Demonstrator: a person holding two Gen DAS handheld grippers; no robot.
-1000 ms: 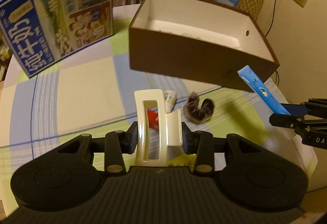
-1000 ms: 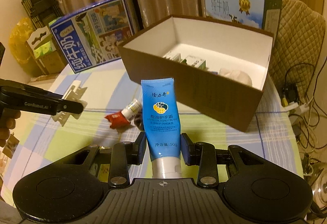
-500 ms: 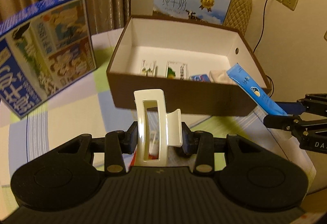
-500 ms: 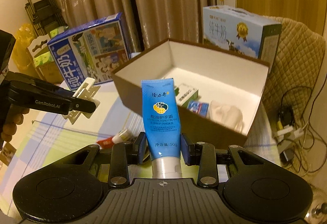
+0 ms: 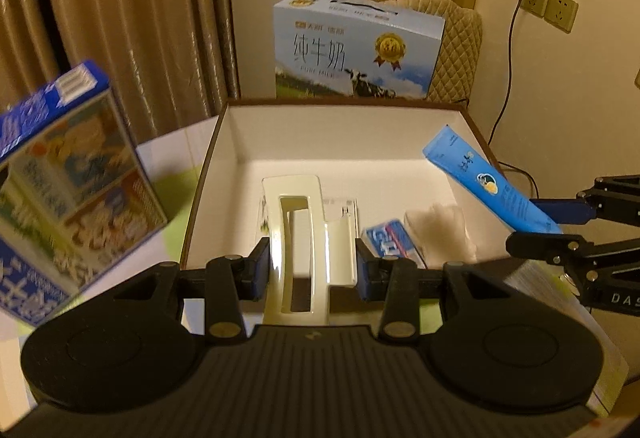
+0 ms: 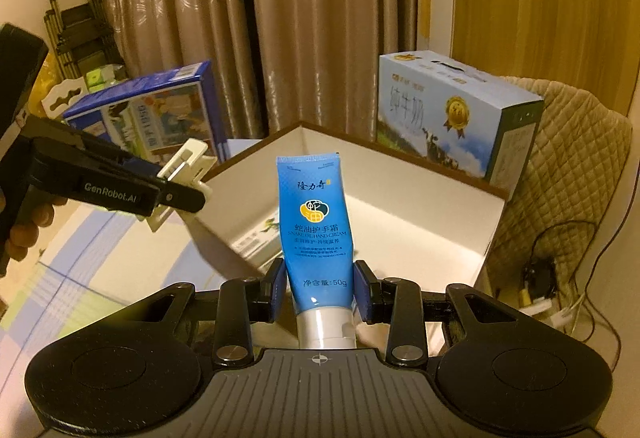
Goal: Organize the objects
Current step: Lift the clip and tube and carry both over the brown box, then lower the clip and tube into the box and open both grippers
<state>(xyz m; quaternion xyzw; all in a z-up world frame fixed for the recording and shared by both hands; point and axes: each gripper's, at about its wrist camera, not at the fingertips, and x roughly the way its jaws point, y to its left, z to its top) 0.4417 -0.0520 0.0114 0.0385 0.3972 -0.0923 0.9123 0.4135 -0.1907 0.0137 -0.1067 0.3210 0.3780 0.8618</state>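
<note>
My left gripper (image 5: 308,265) is closed on the clip (image 5: 298,238), which hangs above the near left part of the open box (image 5: 344,136). My right gripper (image 6: 320,292) is clamped on the tube (image 6: 316,234), held over the box's right side. If I let the clip go from here, I judge it could bounce on the cartons (image 5: 344,212) already inside. Both grippers crowd one opening; they could knock together, or the tube could catch the wall.
</note>
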